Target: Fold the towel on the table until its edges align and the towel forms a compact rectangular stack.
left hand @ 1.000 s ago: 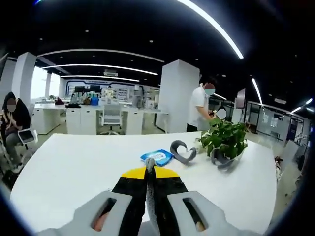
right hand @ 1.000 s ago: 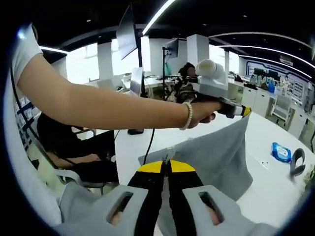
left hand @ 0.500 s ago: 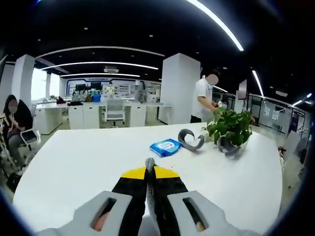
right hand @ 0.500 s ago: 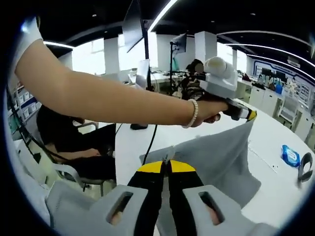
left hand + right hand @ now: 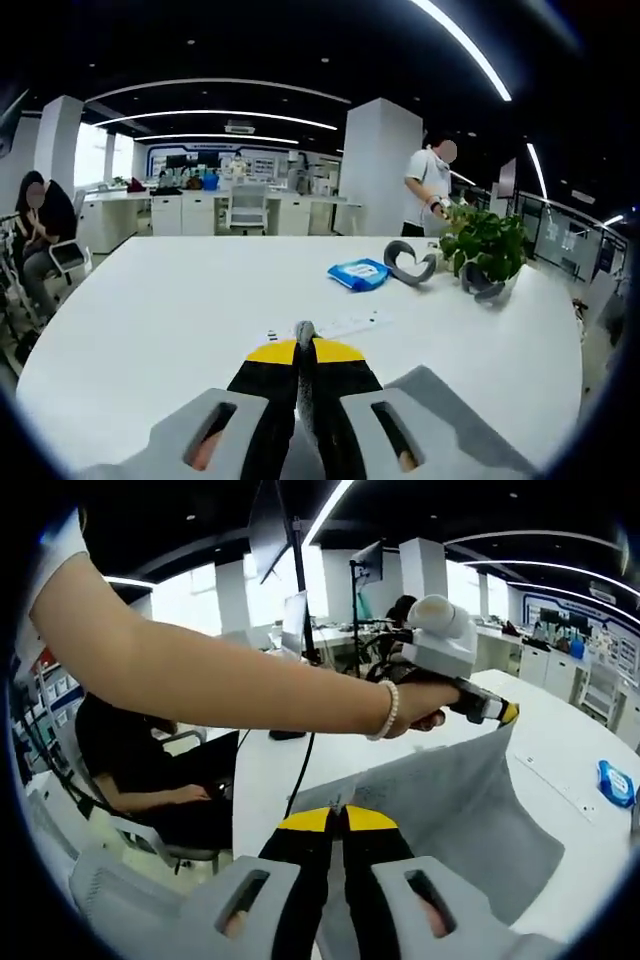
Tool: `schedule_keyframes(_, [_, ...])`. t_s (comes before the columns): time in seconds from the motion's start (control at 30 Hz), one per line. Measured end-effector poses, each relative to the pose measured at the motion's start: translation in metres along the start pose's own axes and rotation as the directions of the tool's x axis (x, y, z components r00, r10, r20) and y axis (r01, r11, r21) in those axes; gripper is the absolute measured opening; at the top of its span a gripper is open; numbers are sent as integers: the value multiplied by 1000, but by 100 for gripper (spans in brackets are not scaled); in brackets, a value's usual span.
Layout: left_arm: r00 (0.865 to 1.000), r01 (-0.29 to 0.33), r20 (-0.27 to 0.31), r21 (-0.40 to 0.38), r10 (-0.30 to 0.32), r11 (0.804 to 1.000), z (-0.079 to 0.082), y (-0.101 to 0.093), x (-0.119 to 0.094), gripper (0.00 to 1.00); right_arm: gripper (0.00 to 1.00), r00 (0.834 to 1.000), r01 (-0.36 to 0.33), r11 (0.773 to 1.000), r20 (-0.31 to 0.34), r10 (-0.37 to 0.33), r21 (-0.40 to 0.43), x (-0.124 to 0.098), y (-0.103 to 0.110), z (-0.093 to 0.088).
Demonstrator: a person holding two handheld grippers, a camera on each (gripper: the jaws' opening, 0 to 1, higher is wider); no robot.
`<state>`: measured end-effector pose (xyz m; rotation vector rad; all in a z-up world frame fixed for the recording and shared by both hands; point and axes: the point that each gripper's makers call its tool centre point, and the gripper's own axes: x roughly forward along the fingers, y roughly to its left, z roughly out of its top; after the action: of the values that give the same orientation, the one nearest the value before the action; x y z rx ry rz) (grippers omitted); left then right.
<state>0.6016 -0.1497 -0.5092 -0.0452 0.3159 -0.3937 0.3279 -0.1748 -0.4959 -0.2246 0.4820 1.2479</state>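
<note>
Left gripper (image 5: 304,345) is pinching a corner of the grey towel (image 5: 303,335) between closed jaws, holding it above the white table (image 5: 150,300), likely to stretch an edge for folding. A blue packet (image 5: 359,274), curved grey pieces (image 5: 408,265) and a potted plant (image 5: 487,250) are sitting far across the table, in an open office.

Right gripper (image 5: 338,822) is likewise clamping a towel (image 5: 470,810) corner, with the cloth hanging taut toward the other gripper (image 5: 505,713), held in a hand (image 5: 420,702). A seated person (image 5: 140,770) is waiting beside the table edge (image 5: 265,770).
</note>
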Motion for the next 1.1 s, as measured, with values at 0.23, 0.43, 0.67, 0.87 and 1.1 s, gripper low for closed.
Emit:
schedule_keyframes(0.23, [999, -1, -34, 5, 1, 1000, -21, 15, 3, 3, 1, 1000, 2, 999, -13, -2, 35, 18, -7, -14])
schedule_keyframes(0.43, [998, -15, -54, 5, 15, 1000, -37, 29, 2, 4, 2, 1000, 0, 999, -18, 1, 33, 40, -9, -26])
schedule_keyframes(0.67, [997, -36, -75, -10, 36, 999, -54, 47, -4, 4, 2, 999, -34, 999, -24, 34, 17, 60, 1, -30])
schedule_keyframes(0.87, [995, -35, -92, -28, 32, 999, -65, 59, -3, 4, 2, 999, -54, 998, -9, 54, 14, 77, 8, -30])
schedule_keyframes(1.1, [993, -53, -105, -24, 50, 998, -73, 74, -6, 4, 3, 997, -72, 997, -14, 72, 15, 93, 12, -33])
